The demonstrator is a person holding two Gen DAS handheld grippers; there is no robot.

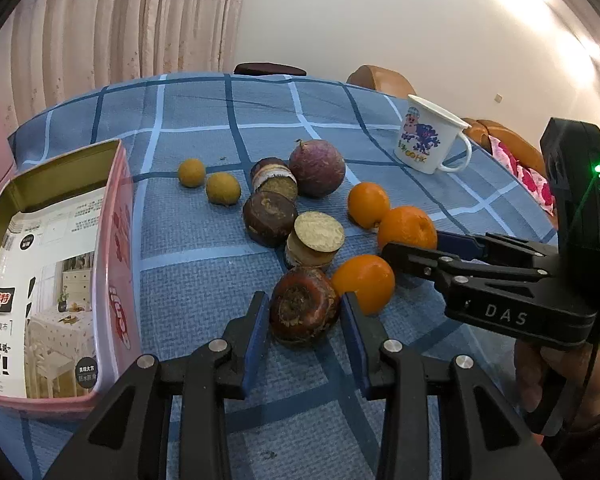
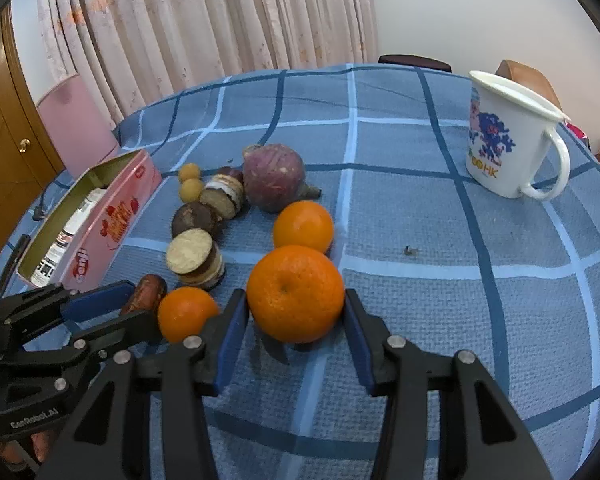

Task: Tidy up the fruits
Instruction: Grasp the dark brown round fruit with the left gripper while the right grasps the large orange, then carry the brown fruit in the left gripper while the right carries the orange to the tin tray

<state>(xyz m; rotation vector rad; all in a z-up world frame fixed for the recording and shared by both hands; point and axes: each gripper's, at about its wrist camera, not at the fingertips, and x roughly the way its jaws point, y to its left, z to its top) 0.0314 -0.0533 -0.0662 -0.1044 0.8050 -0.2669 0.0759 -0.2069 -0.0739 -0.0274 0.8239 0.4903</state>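
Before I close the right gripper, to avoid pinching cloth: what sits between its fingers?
Only the big orange, shown in the right wrist view.

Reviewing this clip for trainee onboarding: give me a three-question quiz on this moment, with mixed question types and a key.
1. True or false: the left gripper straddles an orange.
2. Multiple choice: what sits between the right gripper fingers? A) the white mug B) the largest orange C) the purple fruit
3. Fill in: the pink tin lies to the ____ of the fruit cluster in the left wrist view.

Key:
1. False; it straddles a dark brown water chestnut.
2. B
3. left
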